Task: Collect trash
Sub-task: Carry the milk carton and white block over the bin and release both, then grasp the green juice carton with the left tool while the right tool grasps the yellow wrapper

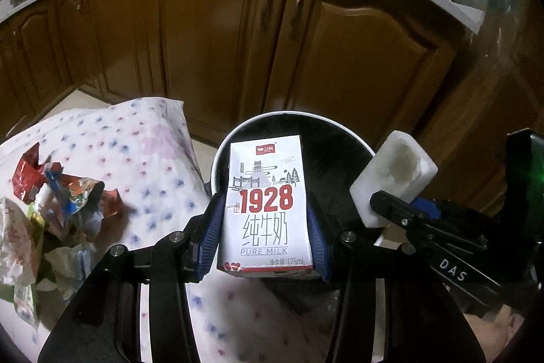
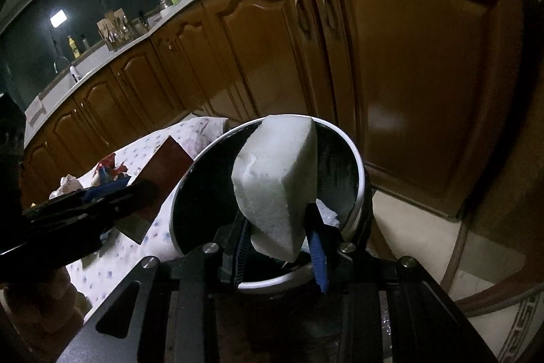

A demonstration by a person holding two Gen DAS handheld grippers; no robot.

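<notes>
My left gripper [image 1: 265, 227] is shut on a white "1928 Pure Milk" carton [image 1: 265, 199] and holds it upright over the open mouth of a round black trash bin with a white rim [image 1: 221, 155]. My right gripper [image 2: 278, 240] is shut on a white foam block [image 2: 278, 179] and holds it over the same bin [image 2: 360, 189]. The foam block [image 1: 391, 172] and the right gripper also show at the right of the left wrist view. The milk carton's dark side [image 2: 163, 179] shows at the left of the right wrist view.
A table with a dotted white cloth [image 1: 153, 165] stands left of the bin, with a heap of crumpled wrappers [image 1: 57, 193] on it. Brown kitchen cabinets [image 1: 221, 39] under a grey counter close off the back. Tiled floor [image 2: 425, 227] lies right of the bin.
</notes>
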